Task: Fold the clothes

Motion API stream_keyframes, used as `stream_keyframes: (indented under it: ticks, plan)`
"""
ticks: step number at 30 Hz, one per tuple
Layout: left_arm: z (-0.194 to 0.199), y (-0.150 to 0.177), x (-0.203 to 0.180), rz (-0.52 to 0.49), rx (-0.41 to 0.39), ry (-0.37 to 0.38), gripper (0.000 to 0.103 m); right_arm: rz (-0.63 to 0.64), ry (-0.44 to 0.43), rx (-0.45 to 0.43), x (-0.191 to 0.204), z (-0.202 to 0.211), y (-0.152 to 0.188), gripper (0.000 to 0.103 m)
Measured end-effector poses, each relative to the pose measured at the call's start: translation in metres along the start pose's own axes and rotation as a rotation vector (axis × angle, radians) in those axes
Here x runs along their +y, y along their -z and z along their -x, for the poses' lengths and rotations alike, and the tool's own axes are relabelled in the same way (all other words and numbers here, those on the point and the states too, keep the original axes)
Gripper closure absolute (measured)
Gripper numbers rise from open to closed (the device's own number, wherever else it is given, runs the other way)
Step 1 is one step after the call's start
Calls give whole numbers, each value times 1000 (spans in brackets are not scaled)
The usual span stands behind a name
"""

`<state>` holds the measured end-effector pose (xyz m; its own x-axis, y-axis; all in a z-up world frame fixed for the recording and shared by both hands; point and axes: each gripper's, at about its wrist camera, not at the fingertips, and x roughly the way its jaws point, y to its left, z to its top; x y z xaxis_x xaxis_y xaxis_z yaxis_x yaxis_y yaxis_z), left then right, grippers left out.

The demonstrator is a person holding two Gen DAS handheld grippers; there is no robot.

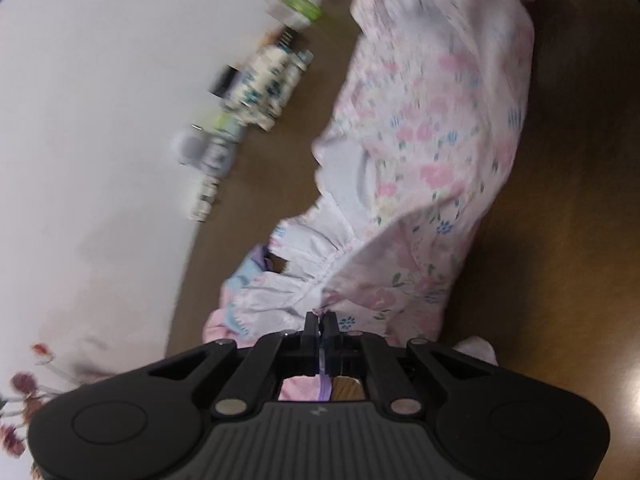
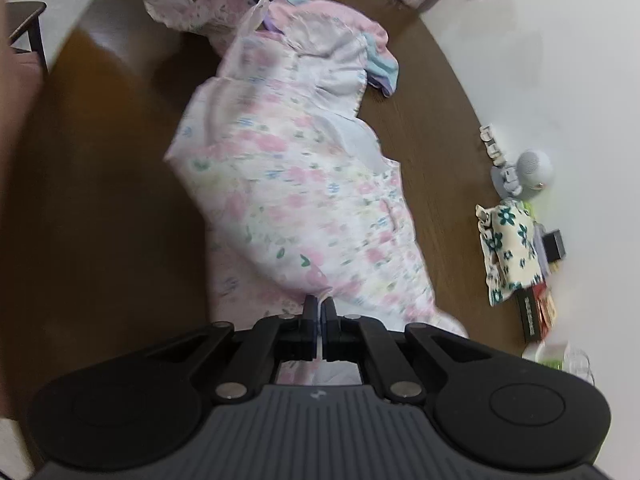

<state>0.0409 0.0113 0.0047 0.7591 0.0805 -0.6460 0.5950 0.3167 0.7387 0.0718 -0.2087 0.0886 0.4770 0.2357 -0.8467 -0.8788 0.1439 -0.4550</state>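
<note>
Left gripper (image 1: 321,316), lower centre: clamped on floral dress (image 1: 432,128). Right gripper (image 2: 320,304), lower centre: clamped on same dress. No legible writing on boxes (image 2: 536,316), right edge.

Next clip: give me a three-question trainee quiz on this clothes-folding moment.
1. True or false: both tongs are shut on the floral dress.
2. What surface does the dress lie on?
3. Which sits against the wall beside the dress? A) floral pouch B) a kettle C) a shoe

Key
1. True: the left tongs pinch the ruffled end, the right tongs the opposite end.
2. A brown table.
3. A
</note>
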Motion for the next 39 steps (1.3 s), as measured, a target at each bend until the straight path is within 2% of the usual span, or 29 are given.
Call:
stream_keyframes:
  ticks: [4, 7, 8, 10, 14, 16, 17, 20, 22, 24, 29, 32, 35, 37, 38, 39]
  plan:
    - [-33, 4, 8, 14, 26, 86, 97, -9, -79, 16, -23, -41, -7, 102]
    - [-37, 9, 13, 66, 17, 153, 92, -28, -133, -6, -27, -56, -5, 101]
    - [-38, 11, 15, 83, 14, 174, 86, -34, -151, -15, -28, -59, -3, 101]
    - [-38, 15, 15, 100, 20, 198, 76, -58, -175, -33, -31, -63, -1, 99]
    - [-38, 21, 18, 142, 33, 201, 68, -152, -193, -85, -45, -69, 8, 93]
    - [-27, 26, 28, 217, 16, 196, 62, -196, -184, -112, -50, -70, 12, 88]
    - [-17, 31, 34, 272, -10, 201, 60, -212, -184, -121, -50, -70, 14, 87]
    - [13, 47, 49, 423, -85, 224, 47, -259, -183, -147, -50, -69, 20, 87]
    - [38, 58, 44, 479, -126, 244, 41, -273, -181, -150, -47, -71, 22, 87]
    - [59, 62, 27, 472, -150, 256, 39, -281, -173, -153, -44, -72, 23, 87]
    - [88, 71, -22, 419, -142, 281, 38, -301, -154, -160, -40, -71, 22, 87]
    - [90, 74, -43, 412, -117, 274, 38, -308, -144, -154, -38, -71, 22, 87]
    - [81, 72, -60, 333, -82, 177, 43, -314, -135, -147, -37, -70, 21, 87]
    - [77, 73, -68, 251, -75, 97, 55, -322, -134, -143, -37, -71, 20, 87]
    - [74, 73, -71, 214, -79, 67, 57, -325, -133, -140, -37, -71, 20, 87]
    - [71, 73, -71, 192, -92, 57, 65, -325, -133, -137, -37, -71, 19, 87]
